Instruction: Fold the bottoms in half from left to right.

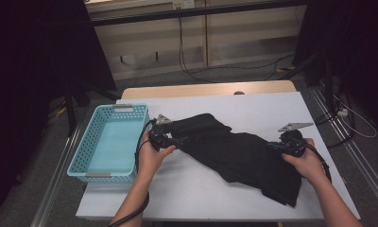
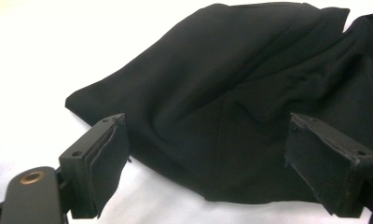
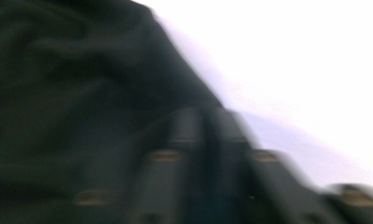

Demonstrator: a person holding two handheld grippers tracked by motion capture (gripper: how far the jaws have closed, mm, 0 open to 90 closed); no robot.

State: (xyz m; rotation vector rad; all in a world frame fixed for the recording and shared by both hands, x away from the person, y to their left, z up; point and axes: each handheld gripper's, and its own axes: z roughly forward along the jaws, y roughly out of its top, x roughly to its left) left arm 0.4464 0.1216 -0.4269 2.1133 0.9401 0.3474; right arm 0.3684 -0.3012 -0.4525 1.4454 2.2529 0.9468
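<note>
At the table's (image 1: 253, 101) left edge sits a light blue basket (image 1: 95, 142), overhanging it a little. Just right of it my left gripper (image 2: 205, 154) has its jaws wide apart, one on each side of the near end of the black garment (image 1: 234, 153), not closed on it. The garment lies rumpled across the middle of the table, slanting towards the front right corner. At its right end my right gripper (image 3: 208, 140) has its jaws pressed together; the blur hides whether cloth is caught between them.
</note>
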